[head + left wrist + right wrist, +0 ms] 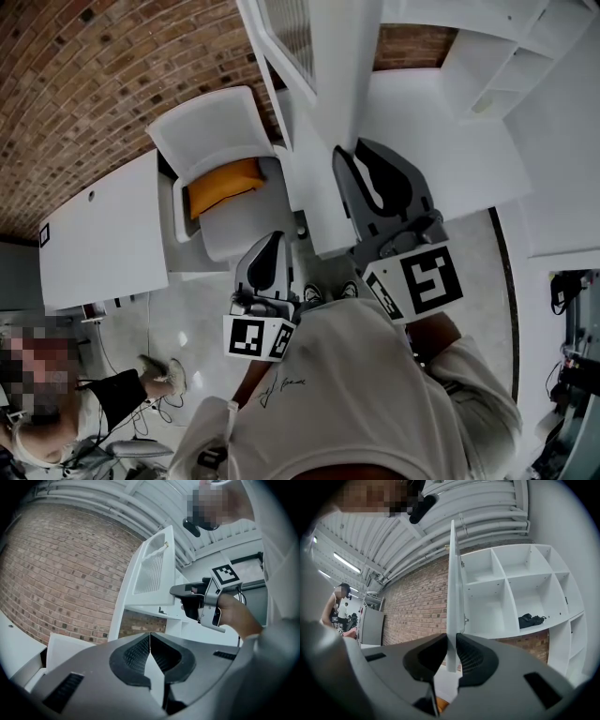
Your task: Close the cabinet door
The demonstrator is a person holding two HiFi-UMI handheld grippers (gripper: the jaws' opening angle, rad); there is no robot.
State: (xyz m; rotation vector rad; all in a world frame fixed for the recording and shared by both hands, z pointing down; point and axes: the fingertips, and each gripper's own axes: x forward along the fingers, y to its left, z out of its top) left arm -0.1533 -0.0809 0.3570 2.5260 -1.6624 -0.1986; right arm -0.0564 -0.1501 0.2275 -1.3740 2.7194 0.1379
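Observation:
The white cabinet door (319,84) stands open, edge-on to me, with a louvred panel (152,569) in its upper part. My right gripper (358,157) is shut on the door's free edge (452,597); the thin panel runs straight up from between its pads (451,660). Behind the door, the white cabinet (506,592) shows open shelf compartments. My left gripper (270,251) hangs lower and to the left, away from the door, shut with nothing in it (150,654). In the left gripper view the right gripper (201,604) sits at the door's lower corner.
A white chair with an orange cushion (223,185) stands just left of the door, beside a white table (103,234). A black bundle (530,619) lies on a cabinet shelf. Brick wall behind. A person (56,394) sits at lower left.

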